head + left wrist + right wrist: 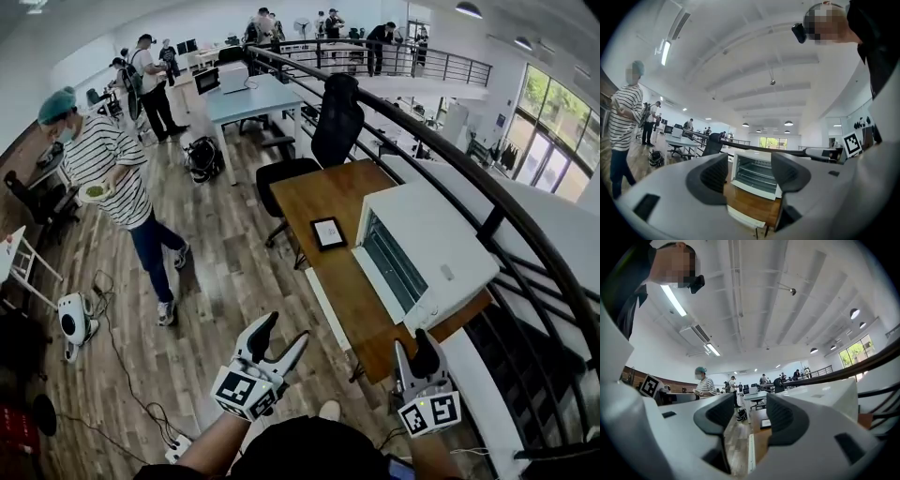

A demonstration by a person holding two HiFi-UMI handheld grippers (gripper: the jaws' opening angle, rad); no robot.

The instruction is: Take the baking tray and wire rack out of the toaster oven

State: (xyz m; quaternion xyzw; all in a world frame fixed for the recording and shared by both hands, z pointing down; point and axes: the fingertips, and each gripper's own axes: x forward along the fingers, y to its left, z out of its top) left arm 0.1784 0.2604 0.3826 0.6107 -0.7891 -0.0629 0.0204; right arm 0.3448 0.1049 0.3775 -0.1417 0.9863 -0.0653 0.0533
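Observation:
A white toaster oven (433,246) stands on the wooden table (319,202), its front facing left in the head view. In the left gripper view the oven (757,171) lies straight ahead, and wire shelves (758,174) show in its front opening. I cannot make out a baking tray apart from them. My left gripper (281,333) hangs over the floor, short of the table's near corner. It is open and nothing is between its fingers. My right gripper (412,345) is at the table's near end, below the oven, and is also open and empty. In its own view the right gripper (751,420) looks along the table's edge.
A small black-framed tablet (328,232) lies on the table left of the oven. A black office chair (323,141) stands at the table's far end. A dark railing (487,216) runs behind the oven. A person in a striped shirt (108,173) stands on the floor at left, with cables (122,366) nearby.

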